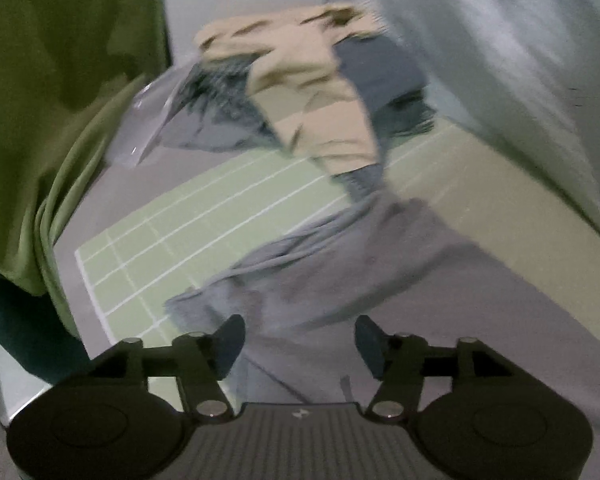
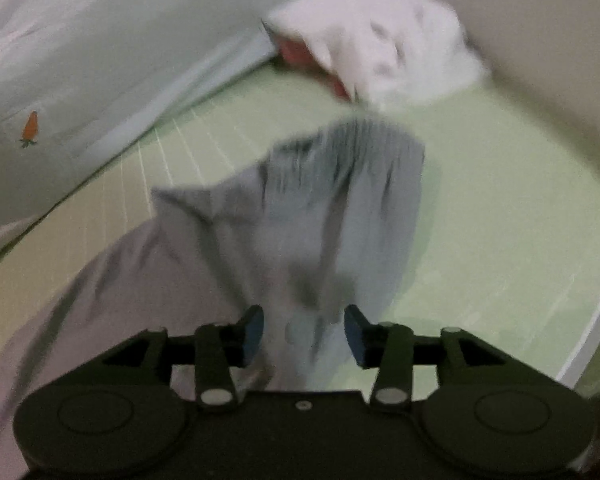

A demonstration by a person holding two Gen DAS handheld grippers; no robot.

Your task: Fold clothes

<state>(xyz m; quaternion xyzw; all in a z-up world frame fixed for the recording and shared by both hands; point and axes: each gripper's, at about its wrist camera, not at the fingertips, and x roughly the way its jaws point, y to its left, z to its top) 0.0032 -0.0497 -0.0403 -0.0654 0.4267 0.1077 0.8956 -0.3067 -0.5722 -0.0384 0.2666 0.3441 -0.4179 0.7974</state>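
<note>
The crumpled grey cloth garment (image 2: 300,216) lies bunched mid-way across the green gridded mat (image 2: 480,220). Both the left gripper (image 1: 300,346) and right gripper (image 2: 304,334) hold jaws spread over it, pinching nothing. Closing here risks grabbing several layers, skewing any fold.

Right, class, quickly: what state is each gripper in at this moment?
Left gripper: open, holding nothing, above the grey garment.
Right gripper: open, with the grey garment between its fingers, not clamped.
</note>
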